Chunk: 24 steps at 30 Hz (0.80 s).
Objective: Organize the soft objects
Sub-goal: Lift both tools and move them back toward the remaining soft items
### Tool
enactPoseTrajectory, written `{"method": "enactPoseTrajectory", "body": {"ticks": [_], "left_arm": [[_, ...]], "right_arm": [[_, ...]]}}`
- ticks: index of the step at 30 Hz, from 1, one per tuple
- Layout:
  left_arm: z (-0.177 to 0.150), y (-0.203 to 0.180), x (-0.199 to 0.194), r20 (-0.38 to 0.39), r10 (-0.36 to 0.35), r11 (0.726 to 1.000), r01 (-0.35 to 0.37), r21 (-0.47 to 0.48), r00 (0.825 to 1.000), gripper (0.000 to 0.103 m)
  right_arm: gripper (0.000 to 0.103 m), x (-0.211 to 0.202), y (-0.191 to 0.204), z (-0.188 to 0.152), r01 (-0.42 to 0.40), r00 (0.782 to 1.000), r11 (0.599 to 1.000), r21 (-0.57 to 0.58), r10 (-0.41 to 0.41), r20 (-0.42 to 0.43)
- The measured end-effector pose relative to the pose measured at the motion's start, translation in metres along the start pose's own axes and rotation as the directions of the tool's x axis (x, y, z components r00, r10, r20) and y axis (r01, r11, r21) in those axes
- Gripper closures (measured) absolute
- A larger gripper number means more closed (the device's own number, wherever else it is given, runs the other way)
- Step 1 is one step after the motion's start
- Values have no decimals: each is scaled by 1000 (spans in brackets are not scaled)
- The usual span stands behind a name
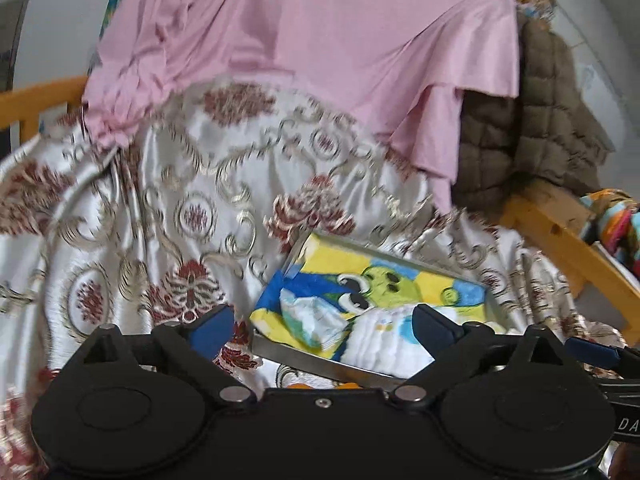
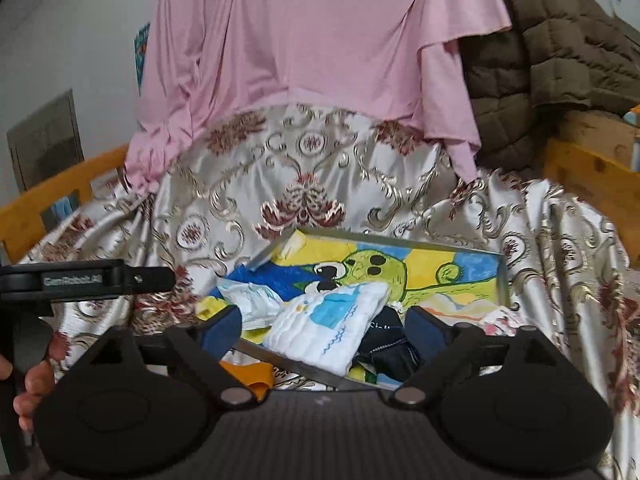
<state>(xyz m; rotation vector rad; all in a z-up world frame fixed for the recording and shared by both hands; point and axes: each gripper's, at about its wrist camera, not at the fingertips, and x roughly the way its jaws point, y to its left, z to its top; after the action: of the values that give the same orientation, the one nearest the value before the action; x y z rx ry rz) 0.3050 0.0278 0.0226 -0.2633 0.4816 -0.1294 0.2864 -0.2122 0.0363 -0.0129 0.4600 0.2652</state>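
Soft objects, item one: a white padded cloth (image 2: 332, 328) is lying in the metal tray (image 2: 502, 276) at lower centre of the right wrist frame, on the cartoon-print towel (image 2: 400, 276) that is lining the tray. Item two: a crumpled white-and-blue piece (image 2: 250, 300) is resting just left of it. Item three: a dark navy cloth (image 2: 386, 346) is sitting beside the white one, toward the lower right. Item four: an orange scrap (image 2: 252, 378) is lying outside the tray's near rim.

I am holding both tools released: the left hand-held gripper (image 1: 324, 328) is spread wide with nothing between its pads, and the right hand-held gripper (image 2: 324, 328) is likewise empty above the tray.

Still loose, I judge: the pink garment (image 1: 304, 40) draped across the upper frame, and the brown quilted jacket (image 1: 532, 120) at upper right, both over the patterned satin cover (image 1: 140, 216). I am reading the task as partly done, small pieces gathered, large ones waiting.
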Motion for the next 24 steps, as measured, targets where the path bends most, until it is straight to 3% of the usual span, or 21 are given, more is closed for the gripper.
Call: {"method": "enactPoseTrajectory", "body": {"ticks": [7, 13, 19, 24], "left_arm": [[-14, -18, -74, 105, -19, 999, 14, 43, 994, 1], [-36, -25, -123, 130, -24, 996, 13, 87, 991, 1], [-63, -22, -158, 134, -23, 996, 11, 91, 991, 1], [-77, -18, -181, 133, -13, 996, 1, 88, 991, 1]], "right_arm": [[0, -69, 5, -2, -10, 998, 999, 49, 7, 66], [0, -119, 14, -16, 6, 993, 998, 70, -14, 117], [0, -159, 37, -44, 168, 970, 986, 5, -166, 180], [0, -187, 47, -65, 190, 956, 982, 20, -189, 225]]}}
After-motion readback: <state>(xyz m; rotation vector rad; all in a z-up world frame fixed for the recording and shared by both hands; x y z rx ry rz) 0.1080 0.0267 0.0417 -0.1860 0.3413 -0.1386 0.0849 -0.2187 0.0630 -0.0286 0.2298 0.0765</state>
